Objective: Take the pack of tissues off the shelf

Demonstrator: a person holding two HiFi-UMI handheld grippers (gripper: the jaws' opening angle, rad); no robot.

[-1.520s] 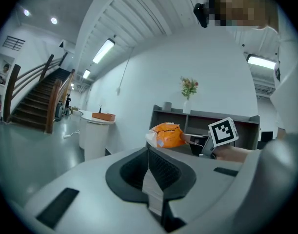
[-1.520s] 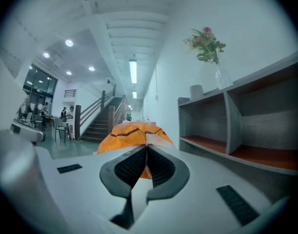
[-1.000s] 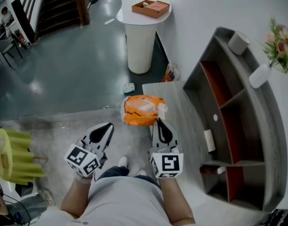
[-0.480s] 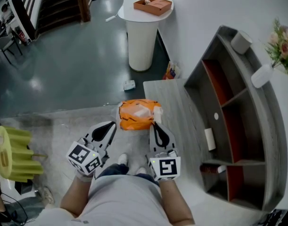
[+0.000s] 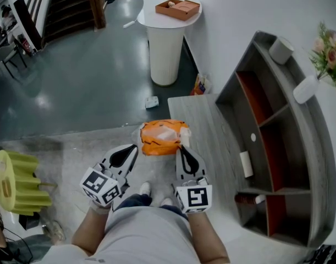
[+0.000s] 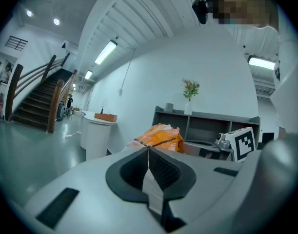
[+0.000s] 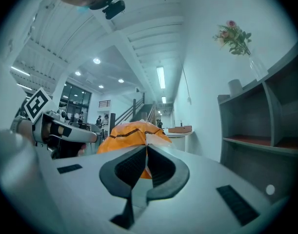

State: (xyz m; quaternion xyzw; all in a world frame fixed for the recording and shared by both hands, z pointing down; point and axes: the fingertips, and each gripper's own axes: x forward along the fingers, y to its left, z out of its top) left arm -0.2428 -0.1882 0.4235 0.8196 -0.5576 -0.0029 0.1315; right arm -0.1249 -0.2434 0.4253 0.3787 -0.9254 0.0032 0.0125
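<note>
Orange pack of tissues [image 5: 163,137] dangles by its wrapper edge from the clamped right gripper [image 5: 182,147], left gripper [image 5: 135,146] closed on nothing.

Glossy grey floor [image 5: 91,76]; white pedestal table [image 5: 165,54]; dark staircase [image 5: 69,7].

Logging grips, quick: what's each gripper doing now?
Left gripper: jaws closed, empty.
Right gripper: jaws closed on edge of orange tissue pack.

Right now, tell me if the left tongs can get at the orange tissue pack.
Probably yes: the pack hangs pinched in the right tongs, just ahead of the left tongs, nothing between; those are shut, though.
</note>
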